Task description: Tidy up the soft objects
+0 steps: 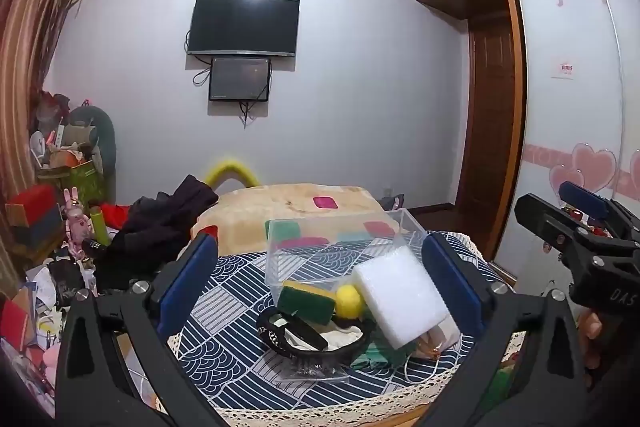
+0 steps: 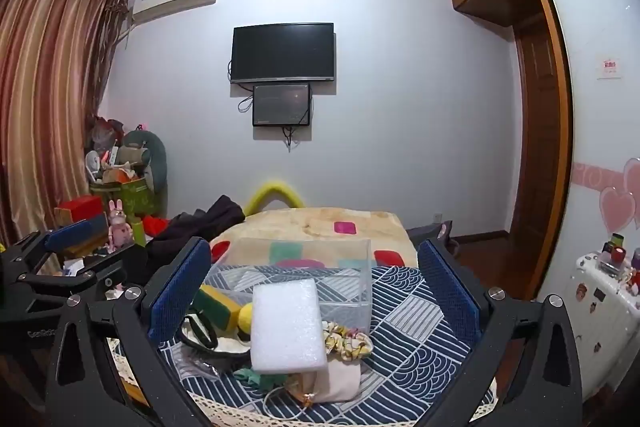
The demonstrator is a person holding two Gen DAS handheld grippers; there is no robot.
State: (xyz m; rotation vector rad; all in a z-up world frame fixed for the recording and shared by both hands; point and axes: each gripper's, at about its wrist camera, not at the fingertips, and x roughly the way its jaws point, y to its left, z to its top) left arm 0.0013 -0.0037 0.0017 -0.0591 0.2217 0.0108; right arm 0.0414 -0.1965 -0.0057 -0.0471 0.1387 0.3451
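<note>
A clear plastic box stands on a blue patterned cloth. In front of it lie a white foam block, a green and yellow sponge, a yellow ball, a floral scrunchie, a beige pouch and a black band. My left gripper is open above the pile, holding nothing. My right gripper is open too, and it shows at the right of the left wrist view.
A bed with a beige blanket lies behind the cloth. Dark clothes and a cluttered desk are at the left. A wardrobe and a white suitcase stand at the right.
</note>
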